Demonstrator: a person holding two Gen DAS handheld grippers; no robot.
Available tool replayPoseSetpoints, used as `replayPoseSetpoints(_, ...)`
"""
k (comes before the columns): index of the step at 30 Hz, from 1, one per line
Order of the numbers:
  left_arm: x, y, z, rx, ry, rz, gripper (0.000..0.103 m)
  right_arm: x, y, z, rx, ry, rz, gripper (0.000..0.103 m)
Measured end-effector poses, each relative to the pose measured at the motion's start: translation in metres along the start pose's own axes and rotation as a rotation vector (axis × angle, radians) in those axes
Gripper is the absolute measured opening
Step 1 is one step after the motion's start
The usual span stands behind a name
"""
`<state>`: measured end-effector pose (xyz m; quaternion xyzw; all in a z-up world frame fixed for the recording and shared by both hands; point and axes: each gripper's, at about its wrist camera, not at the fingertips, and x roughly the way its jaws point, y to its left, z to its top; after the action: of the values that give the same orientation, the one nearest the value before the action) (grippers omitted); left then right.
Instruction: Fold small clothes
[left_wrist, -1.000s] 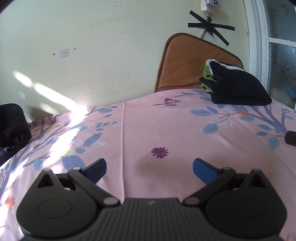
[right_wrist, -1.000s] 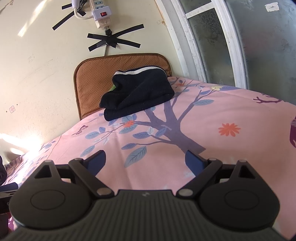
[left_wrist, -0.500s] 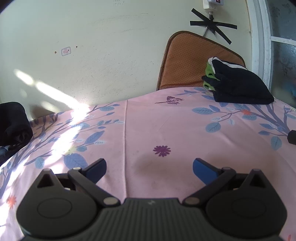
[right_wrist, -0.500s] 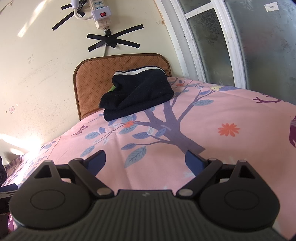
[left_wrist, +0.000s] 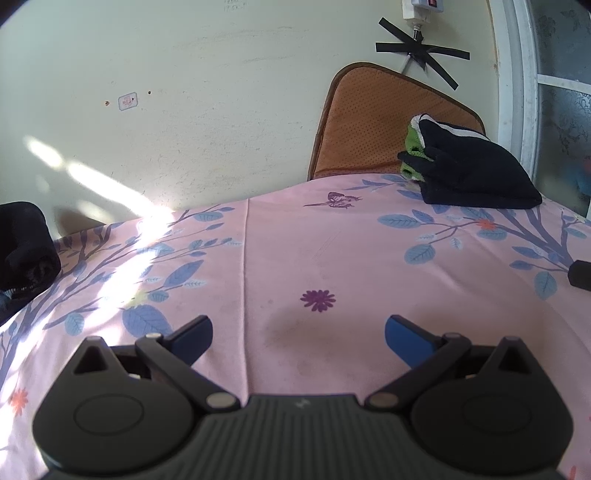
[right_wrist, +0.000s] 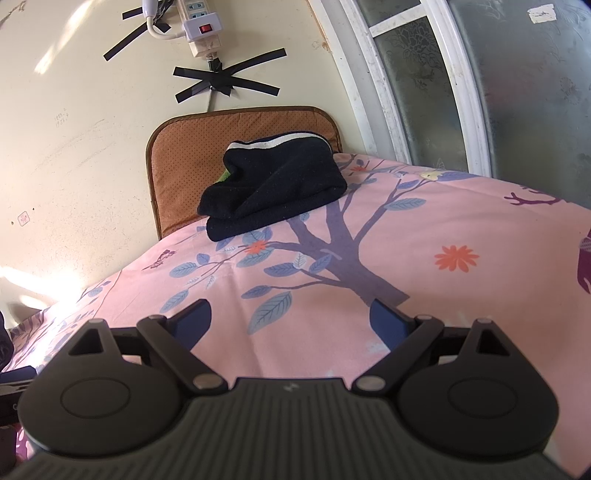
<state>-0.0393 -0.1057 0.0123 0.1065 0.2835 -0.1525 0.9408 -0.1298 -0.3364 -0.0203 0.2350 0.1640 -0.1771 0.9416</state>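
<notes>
**Folded stack on pink sheet; both grippers spread and empty**

Landmark: brown cushion (left_wrist: 373, 125), propped upright against the cream wall at the far edge of the bed.

1. Folded clothes (left_wrist: 469, 166). A dark navy bundle with a white stripe along its top edge, and a green garment showing at its wall-side end. It lies on the sheet directly in front of the cushion, overlapping the cushion's lower right part. In the right wrist view the same stack (right_wrist: 273, 188) sits just before the cushion, at the top of the printed tree.

2. Pink sheet (left_wrist: 295, 251). Printed with blue leaves, purple branches, a purple flower and orange flowers. It spreads from the cushion's base toward both cameras. A sunlit patch falls on it well to the left of the cushion.

3. Left gripper (left_wrist: 298, 334). Jaws wide apart, blue fingertips (left_wrist: 404, 338) clear of each other, nothing between them. It hangs above bare sheet, well short of the cushion and of the stack.

4. Right gripper (right_wrist: 290, 319). Jaws likewise wide apart, holding nothing, over the printed tree trunk, on the near side of the stack from the cushion.

5. Dark garment (left_wrist: 22, 243). Black heap at the sheet's edge, far to the left of the cushion.

6. Power strip (right_wrist: 197, 31). White, on the wall above the cushion, over crossed strips of black tape (right_wrist: 225, 83).

7. Window frame (right_wrist: 373, 85). White, with frosted glass, to the right of the cushion.
</notes>
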Motion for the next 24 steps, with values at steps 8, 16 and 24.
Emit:
replayPoseSetpoints(8, 0.0005, 0.0012, 0.0009, -0.015, 0.002, 0.021, 0.103, 0.0002, -0.0001, -0.0001, 0.000, 0.000, 0.001, 0.095)
replayPoseSetpoints(16, 0.0005, 0.0023, 0.0010, -0.021, -0.003, 0.035, 0.103, -0.0008, 0.0002, 0.0003, 0.002, -0.001, 0.001, 0.095)
replayPoseSetpoints(24, -0.0005, 0.0024, 0.0010, -0.024, -0.010, 0.037, 0.103, -0.0010, 0.0000, 0.0003, 0.004, -0.002, 0.000, 0.095)
